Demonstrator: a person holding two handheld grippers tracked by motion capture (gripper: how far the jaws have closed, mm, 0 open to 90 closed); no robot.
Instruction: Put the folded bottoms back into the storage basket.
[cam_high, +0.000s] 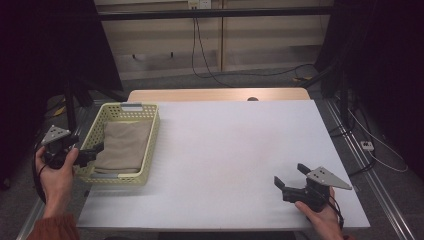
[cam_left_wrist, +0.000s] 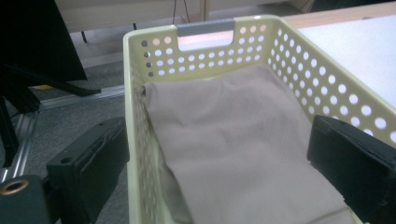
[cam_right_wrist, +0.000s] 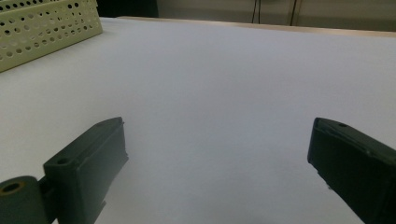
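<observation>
**Left gripper at the basket wall, cloth inside**

The left gripper (cam_left_wrist: 219, 158) is seen spread wide, one jaw outside the left wall of the basket (cam_left_wrist: 135, 116) and the other over its inside, above the cloth (cam_left_wrist: 233, 140); nothing is clenched. The basket stands at the bench's left edge, toward the near corner, with the cloth lying folded flat in it.

The cloth is judged light, soft and limp: it would sag and unfold if lifted by one point. A pinch on a folded edge or corner near the basket's wall is judged best. Its weave looks matte and beige, not slippery. The basket is of stiff, pale yellow plastic, perforated with round holes, with a grey handle slot.

The right gripper (cam_high: 292, 181) is held released, jaws apart, over the bare white bench (cam_high: 225, 150) near the right near corner.
</observation>
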